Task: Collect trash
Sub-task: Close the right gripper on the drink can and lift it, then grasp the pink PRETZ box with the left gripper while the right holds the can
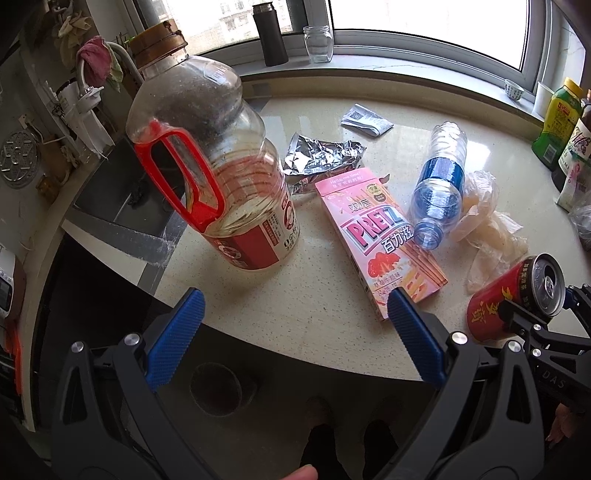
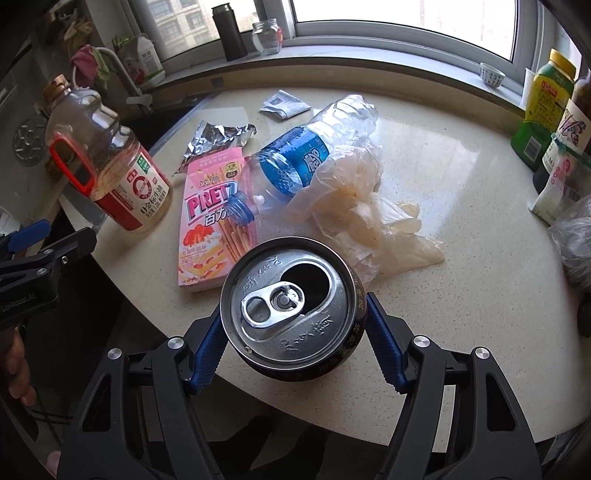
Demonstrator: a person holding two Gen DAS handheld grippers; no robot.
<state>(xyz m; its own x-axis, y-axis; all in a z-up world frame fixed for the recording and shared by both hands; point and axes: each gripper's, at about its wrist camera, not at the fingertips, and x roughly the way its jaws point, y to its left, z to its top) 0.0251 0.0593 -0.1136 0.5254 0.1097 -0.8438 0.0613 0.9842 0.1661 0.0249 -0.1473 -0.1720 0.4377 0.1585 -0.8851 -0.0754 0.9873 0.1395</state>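
Observation:
My right gripper (image 2: 295, 343) is shut on a red drink can (image 2: 291, 306), held above the counter's front edge; the can also shows in the left wrist view (image 1: 513, 295). My left gripper (image 1: 295, 332) is open and empty over the front edge. On the counter lie a pink Pretz box (image 1: 380, 236), a clear water bottle with blue label (image 1: 439, 184), a crumpled foil wrapper (image 1: 321, 158), a folded paper slip (image 1: 365, 120) and crumpled translucent gloves (image 1: 487, 229). A large, nearly empty oil jug with a red handle (image 1: 221, 166) stands at the left.
A sink (image 1: 122, 199) lies left of the counter (image 1: 332, 295). On the sill stand a dark flask (image 1: 271, 33) and a glass jar (image 1: 317, 42). Sauce bottles (image 1: 557, 125) and bags stand at the right edge. A small cup (image 1: 514, 89) sits by the window.

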